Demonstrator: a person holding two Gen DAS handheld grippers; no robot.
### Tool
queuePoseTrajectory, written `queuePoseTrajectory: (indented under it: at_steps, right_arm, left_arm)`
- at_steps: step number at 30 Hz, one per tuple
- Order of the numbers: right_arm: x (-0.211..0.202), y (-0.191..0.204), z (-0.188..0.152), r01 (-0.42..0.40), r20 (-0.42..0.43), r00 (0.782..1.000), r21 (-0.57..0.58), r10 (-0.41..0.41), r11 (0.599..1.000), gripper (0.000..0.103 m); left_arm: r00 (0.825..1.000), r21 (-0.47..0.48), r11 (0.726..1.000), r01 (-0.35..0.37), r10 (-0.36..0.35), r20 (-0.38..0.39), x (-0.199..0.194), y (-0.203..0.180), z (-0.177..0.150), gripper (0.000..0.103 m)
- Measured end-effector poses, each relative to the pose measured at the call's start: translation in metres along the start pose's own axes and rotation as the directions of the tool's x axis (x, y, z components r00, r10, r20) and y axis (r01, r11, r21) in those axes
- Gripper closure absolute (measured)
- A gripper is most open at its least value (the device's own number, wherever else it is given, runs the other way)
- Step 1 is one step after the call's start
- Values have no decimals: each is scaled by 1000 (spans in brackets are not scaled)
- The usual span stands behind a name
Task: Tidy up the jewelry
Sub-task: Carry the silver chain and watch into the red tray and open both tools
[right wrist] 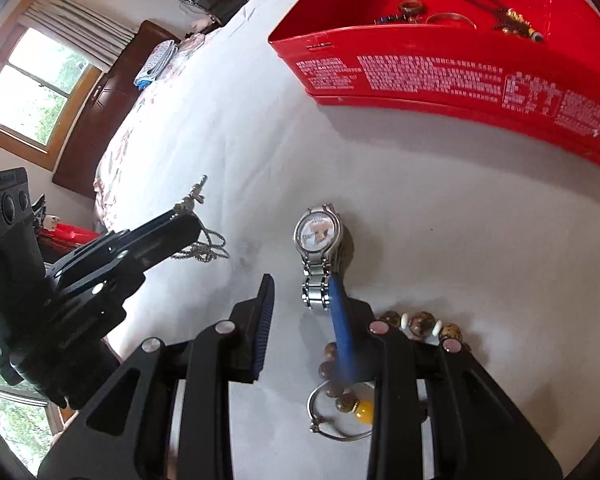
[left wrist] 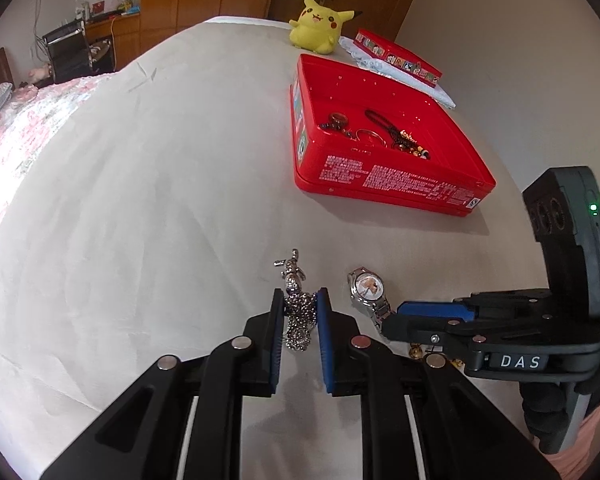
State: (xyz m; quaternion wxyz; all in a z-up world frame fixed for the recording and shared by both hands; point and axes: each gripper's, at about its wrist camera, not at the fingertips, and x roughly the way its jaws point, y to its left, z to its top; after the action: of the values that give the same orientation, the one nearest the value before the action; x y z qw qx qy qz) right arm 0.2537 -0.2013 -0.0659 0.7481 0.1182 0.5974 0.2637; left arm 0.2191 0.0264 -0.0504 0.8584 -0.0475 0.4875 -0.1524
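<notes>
The left claw (left wrist: 300, 300) was clenched on the limp, slippery silver chain (left wrist: 298, 316), whose loose loops hung below its pads and could slide out, while the right claw (right wrist: 300, 292) stood released beside the watch (right wrist: 319, 248)

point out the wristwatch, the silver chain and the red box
wristwatch (right wrist: 318, 230), right wrist view, on the dial
silver chain (left wrist: 299, 312), left wrist view, on the bunched links between the pads
red box (left wrist: 388, 182), left wrist view, on the printed front wall

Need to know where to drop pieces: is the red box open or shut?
Open. The red box has no lid on it, and its inside shows with a few jewelry pieces lying in it. The lid sits behind it.
</notes>
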Motion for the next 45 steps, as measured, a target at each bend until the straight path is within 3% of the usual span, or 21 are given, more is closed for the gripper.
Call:
queuePoseTrajectory:
  at_steps: [5, 9, 13, 17, 23, 35, 45]
  right_arm:
    - [1, 4, 1, 131, 44, 990, -14, -130, 991, 62]
    - [12, 11, 1, 162, 41, 986, -40, -160, 986, 62]
    - [22, 22, -1, 243, 72, 969, -88, -237, 966, 62]
    - [30, 26, -3, 331, 119, 941, -134, -317, 934, 73]
    - [17, 14, -4, 278, 124, 956, -78, -267, 957, 74]
    - [-36, 15, -9, 230, 223, 950, -37, -216, 972, 74]
    - [-76, 15, 6, 230, 265, 940, -30, -214, 973, 74]
  left_arm:
    - [1000, -4, 1000, 3, -3, -11, 2, -1, -1, 87]
    - [1000, -11, 1000, 4, -5, -10, 2, 1, 0, 87]
    - [1000, -17, 1000, 5, -5, -14, 3, 3, 0, 87]
    - [1000, -24, 1000, 6, -6, -13, 2, 5, 0, 87]
    - [1000, -29, 1000, 1, -2, -9, 2, 7, 0, 87]
    - [999, -24, 1000, 18, -17, 39, -18, 1, 6, 87]
    - [997, 13, 1000, 11, -12, 70, -37, -19, 37, 87]
